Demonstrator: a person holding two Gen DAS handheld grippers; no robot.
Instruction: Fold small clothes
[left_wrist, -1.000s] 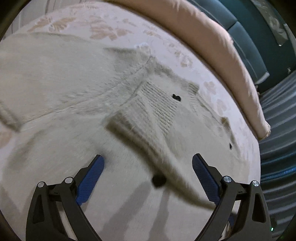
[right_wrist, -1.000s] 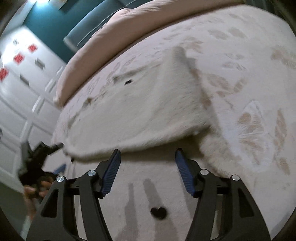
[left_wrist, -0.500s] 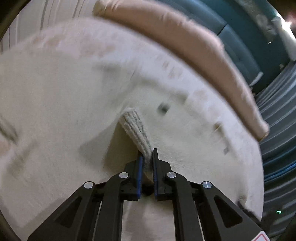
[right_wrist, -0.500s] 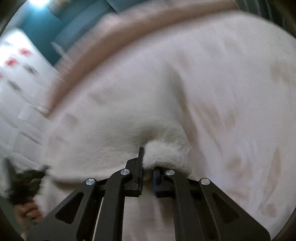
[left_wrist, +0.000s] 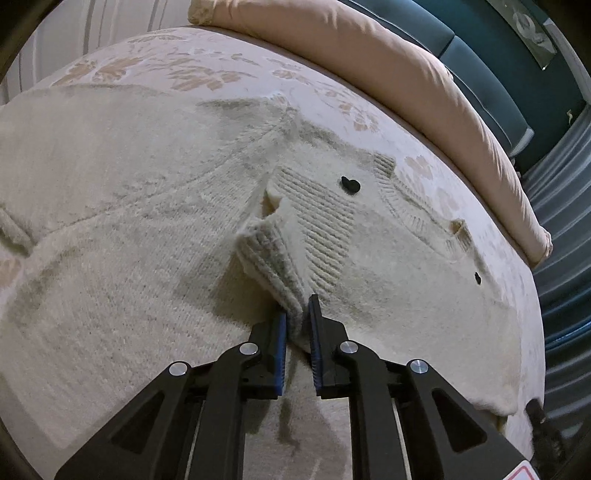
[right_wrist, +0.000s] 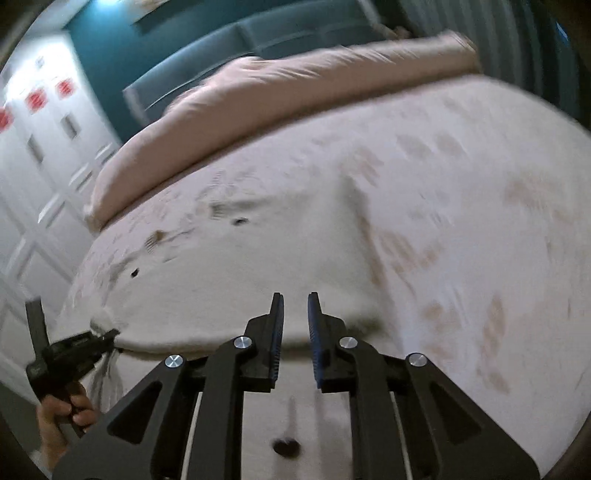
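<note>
A cream knitted cardigan (left_wrist: 147, 221) with small black buttons (left_wrist: 350, 184) lies spread on a bed. My left gripper (left_wrist: 297, 306) is shut on its ribbed front edge (left_wrist: 269, 258) and pulls it into a raised ridge, though its jaws are opening slightly. The right wrist view is blurred. There the cardigan (right_wrist: 240, 277) lies flat under my right gripper (right_wrist: 295, 299), whose jaws are opening with a narrow gap and no knit pinched between the pads. At the lower left a hand (right_wrist: 62, 413) holds my left gripper (right_wrist: 107, 338) at the cardigan's edge.
The floral bedspread (left_wrist: 184, 70) runs past the cardigan to a long pink bolster (left_wrist: 406, 74) at the far side. Behind it is a teal padded headboard (left_wrist: 480, 55). White panelled doors (right_wrist: 37, 166) stand beyond the bed's left edge.
Both grippers went from wide open to closed. The left took the ribbed edge and keeps it. The right pinched the knit, then rose, and its jaws have parted a little with nothing in them.
</note>
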